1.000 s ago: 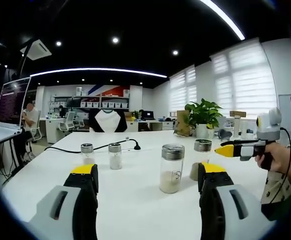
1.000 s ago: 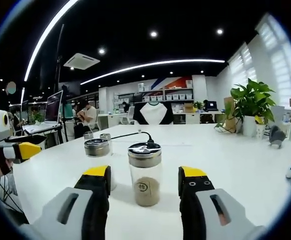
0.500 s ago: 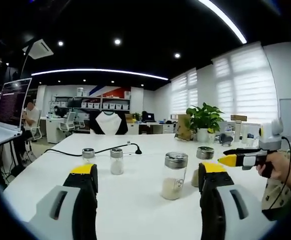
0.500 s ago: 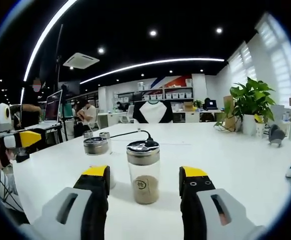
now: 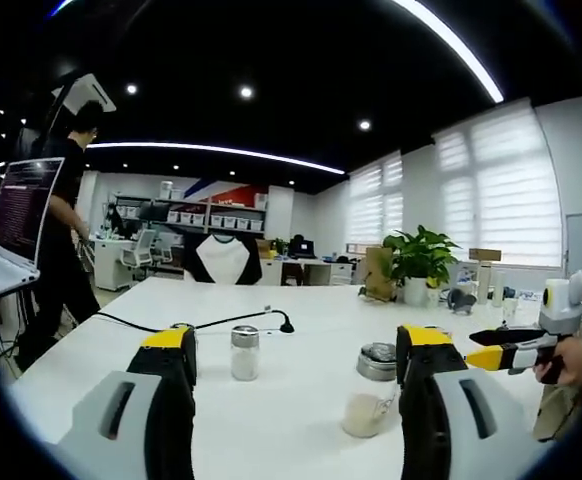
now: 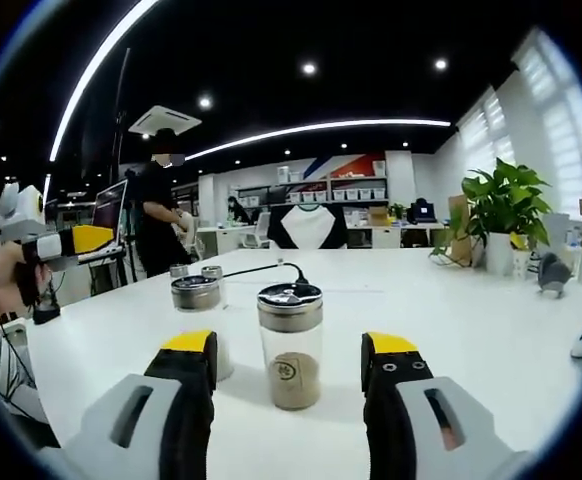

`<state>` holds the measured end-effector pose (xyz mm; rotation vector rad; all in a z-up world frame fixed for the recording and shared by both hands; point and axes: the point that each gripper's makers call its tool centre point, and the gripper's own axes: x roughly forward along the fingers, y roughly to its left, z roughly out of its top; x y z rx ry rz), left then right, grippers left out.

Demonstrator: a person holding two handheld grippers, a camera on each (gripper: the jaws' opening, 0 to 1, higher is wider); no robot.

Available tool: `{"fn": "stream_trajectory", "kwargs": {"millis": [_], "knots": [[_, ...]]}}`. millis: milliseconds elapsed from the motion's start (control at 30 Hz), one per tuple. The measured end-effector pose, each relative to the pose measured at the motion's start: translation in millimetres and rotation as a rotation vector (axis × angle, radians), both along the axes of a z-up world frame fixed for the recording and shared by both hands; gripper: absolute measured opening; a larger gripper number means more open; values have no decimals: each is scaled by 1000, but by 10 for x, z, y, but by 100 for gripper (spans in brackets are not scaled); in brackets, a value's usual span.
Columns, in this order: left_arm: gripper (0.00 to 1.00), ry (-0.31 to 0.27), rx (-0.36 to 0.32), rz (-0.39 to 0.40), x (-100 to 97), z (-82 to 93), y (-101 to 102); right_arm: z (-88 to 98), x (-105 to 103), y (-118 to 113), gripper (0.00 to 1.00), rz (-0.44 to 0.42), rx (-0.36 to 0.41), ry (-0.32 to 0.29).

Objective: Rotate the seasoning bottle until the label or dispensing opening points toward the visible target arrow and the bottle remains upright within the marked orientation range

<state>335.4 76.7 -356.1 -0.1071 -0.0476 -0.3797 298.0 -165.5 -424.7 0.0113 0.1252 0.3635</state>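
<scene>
In the right gripper view, the right gripper (image 6: 286, 365) is wide open, and the seasoning bottle (image 6: 290, 345) stands upright at the lower middle, between the jaws, not touched. A crooked squeeze could tip it. The left gripper (image 5: 296, 365) is wide open too, holding nothing.

Left gripper (image 5: 296, 360): two black jaws wearing yellow tip caps, grey shells with dark slots showing at lower frame. Right gripper (image 6: 289, 365): matching black jaws, yellow caps, small screws dotting the right jaw. At left edge, a hand (image 6: 16, 285) is wearing a dark wrist bracelet
</scene>
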Motion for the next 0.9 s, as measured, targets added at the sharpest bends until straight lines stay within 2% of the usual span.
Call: {"fn": "stream_trajectory", "kwargs": {"millis": [133,233,300,433,600,900], "knots": [[87,-16,-48,7,163,22,31,0,-5,9,58,3,-4,1],[86,-20,-14,19,326,2,40,2,-12,3,58,1,-3,1],[86,-21,-19,17,401,-8,41,4,-12,1,58,1,-3,0],[86,-17,18,47,581,-101,33,21,-11,8,59,5,17,1],[85,-20,41,45,768,-174,-22,19,-13,12,59,7,7,2],[86,19,82,55,1189,-441,-93,1,3,-58,59,-2,9,10]]}}
